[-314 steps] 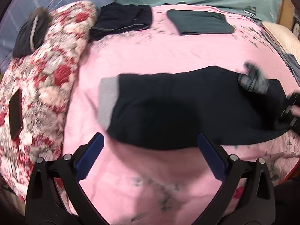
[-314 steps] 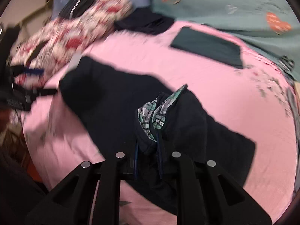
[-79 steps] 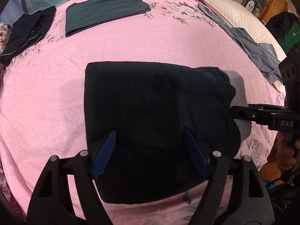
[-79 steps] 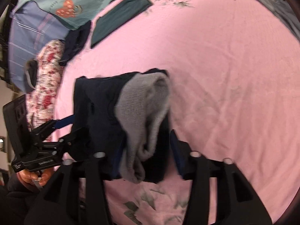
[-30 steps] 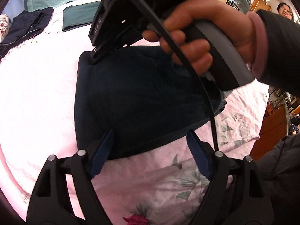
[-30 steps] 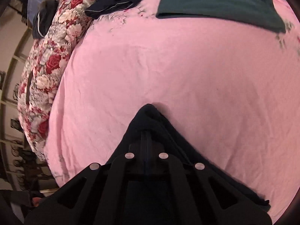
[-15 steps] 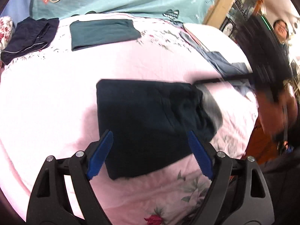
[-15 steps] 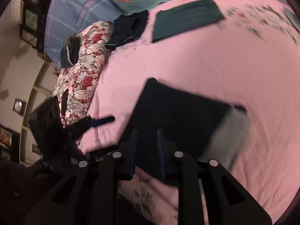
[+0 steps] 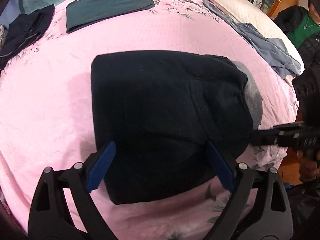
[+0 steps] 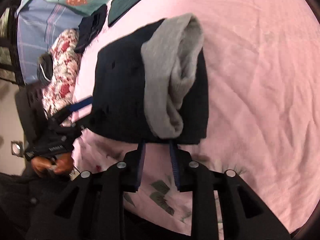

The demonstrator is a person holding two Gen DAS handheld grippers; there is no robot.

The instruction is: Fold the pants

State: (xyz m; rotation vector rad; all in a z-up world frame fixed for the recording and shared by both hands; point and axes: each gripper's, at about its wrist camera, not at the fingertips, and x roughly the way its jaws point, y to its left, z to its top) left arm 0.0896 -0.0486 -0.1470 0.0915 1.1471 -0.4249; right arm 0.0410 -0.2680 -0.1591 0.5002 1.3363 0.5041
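Note:
The dark navy pants (image 9: 160, 108) lie folded into a thick rectangle on the pink bedsheet (image 9: 50, 110), with their grey waistband (image 9: 253, 98) at the right end. My left gripper (image 9: 160, 166) is open and straddles the near edge of the fold, its blue pads on either side. In the right wrist view the pants (image 10: 124, 84) show the bunched grey waistband (image 10: 172, 76) on top. My right gripper (image 10: 158, 162) is open a little, its tips at the pants' near edge; nothing is visibly clamped. The right gripper also shows at the right in the left wrist view (image 9: 266, 136).
A folded dark green garment (image 9: 106, 12) and a dark navy one (image 9: 24, 34) lie at the far side of the bed. A blue-grey garment (image 9: 270, 46) and a cream pillow (image 9: 246, 14) are at the right. A floral quilt (image 10: 62, 76) lies beyond the pants.
My left gripper has come down onto the near edge of the folded pants. My right gripper has swung back to the waistband end and opened slightly.

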